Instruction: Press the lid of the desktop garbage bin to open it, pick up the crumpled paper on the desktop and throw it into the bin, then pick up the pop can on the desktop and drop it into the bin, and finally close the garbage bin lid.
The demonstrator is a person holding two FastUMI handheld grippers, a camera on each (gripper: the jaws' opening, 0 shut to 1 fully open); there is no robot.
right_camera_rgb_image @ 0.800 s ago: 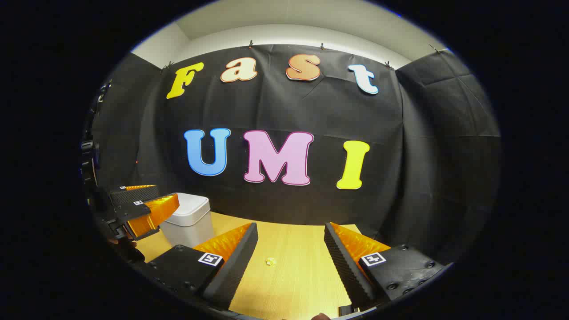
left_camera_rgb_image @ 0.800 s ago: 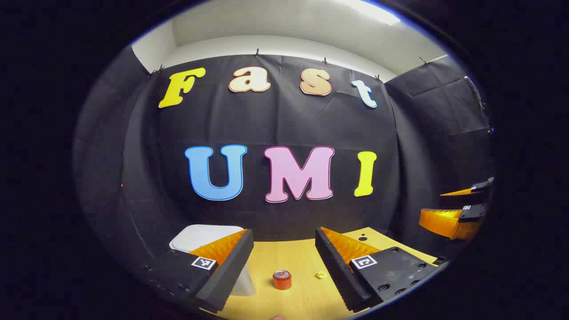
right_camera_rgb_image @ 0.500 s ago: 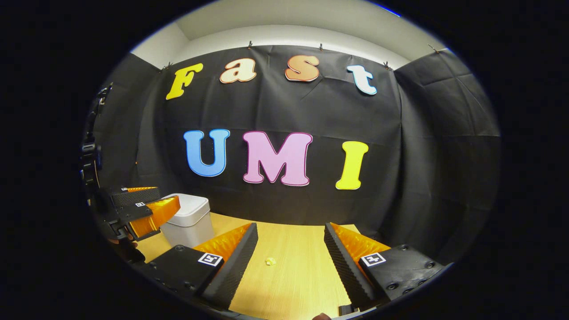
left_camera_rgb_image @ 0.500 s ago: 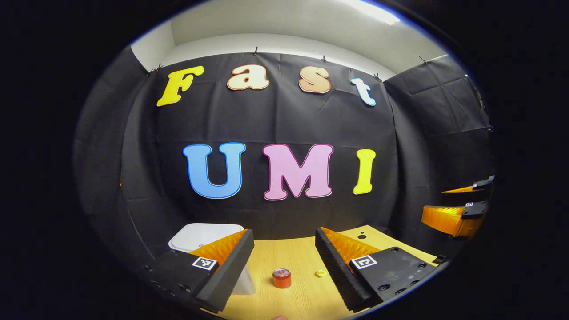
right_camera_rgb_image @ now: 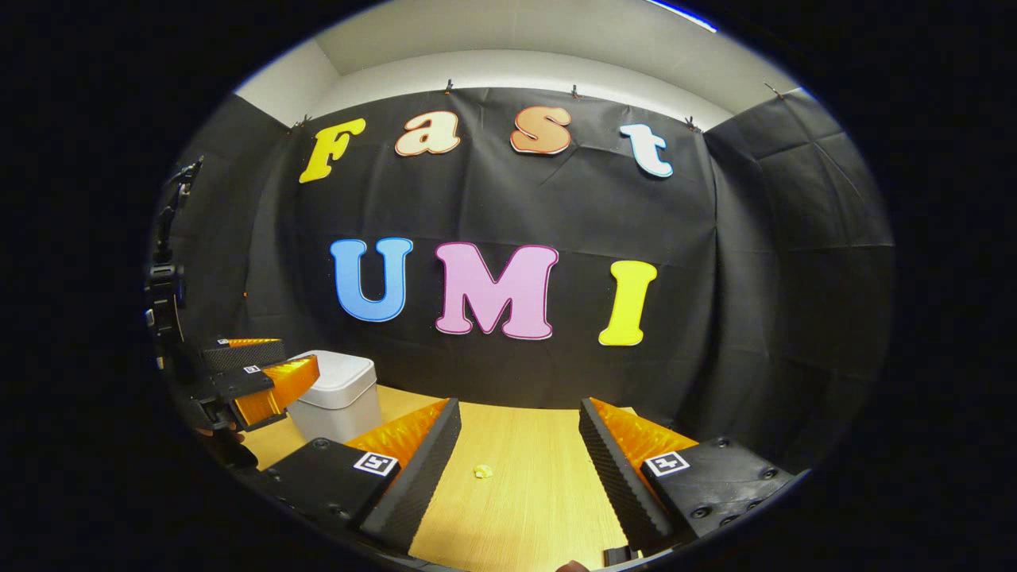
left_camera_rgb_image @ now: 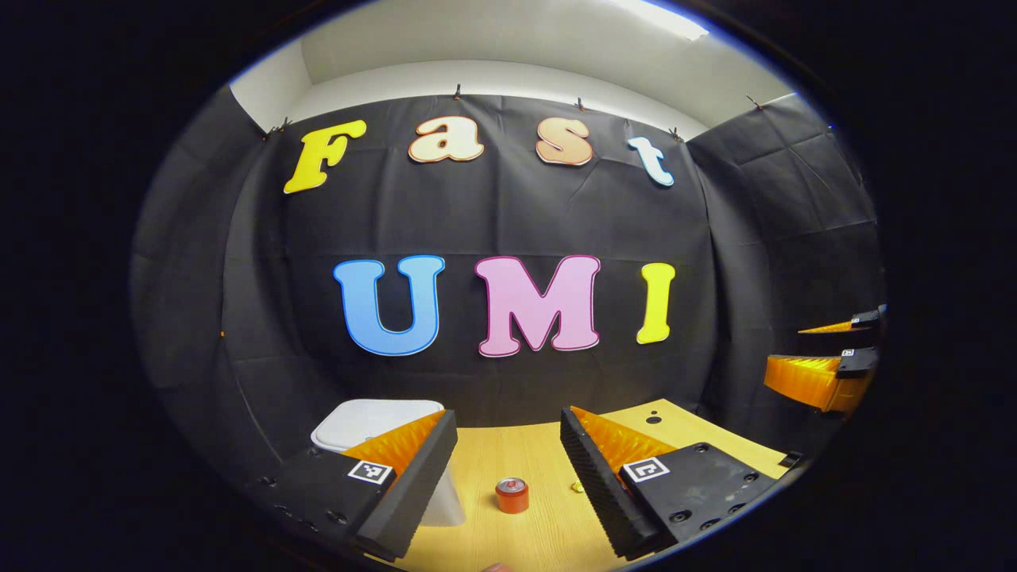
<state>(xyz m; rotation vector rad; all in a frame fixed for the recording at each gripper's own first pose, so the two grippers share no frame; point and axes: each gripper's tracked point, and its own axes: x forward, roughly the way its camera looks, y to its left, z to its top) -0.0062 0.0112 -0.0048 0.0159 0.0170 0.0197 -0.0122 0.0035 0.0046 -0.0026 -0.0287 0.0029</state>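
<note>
A white desktop bin (left_camera_rgb_image: 361, 417) with its lid down stands at the table's back left, partly behind my left finger in the left gripper view. My left gripper (left_camera_rgb_image: 508, 485) hangs open above the table, and a red pop can (left_camera_rgb_image: 512, 495) stands upright between its fingers, farther off. A small yellow crumpled paper (left_camera_rgb_image: 578, 485) lies just right of the can. In the right gripper view my right gripper (right_camera_rgb_image: 516, 469) is open, with the crumpled paper (right_camera_rgb_image: 482, 471) lying ahead between its fingers. The bin (right_camera_rgb_image: 338, 393) stands at the left there, and the left gripper (right_camera_rgb_image: 262, 381) hovers in front of it.
The wooden table (right_camera_rgb_image: 524, 508) runs back to the black cloth wall. In the left gripper view the right gripper (left_camera_rgb_image: 826, 365) shows at the far right edge, above the table's right side, which has two small holes (left_camera_rgb_image: 653, 416).
Both views have shifted only slightly. In the left gripper view the can and paper sit a little further right, and the paper is now partly behind the right finger. Both grippers stay open.
</note>
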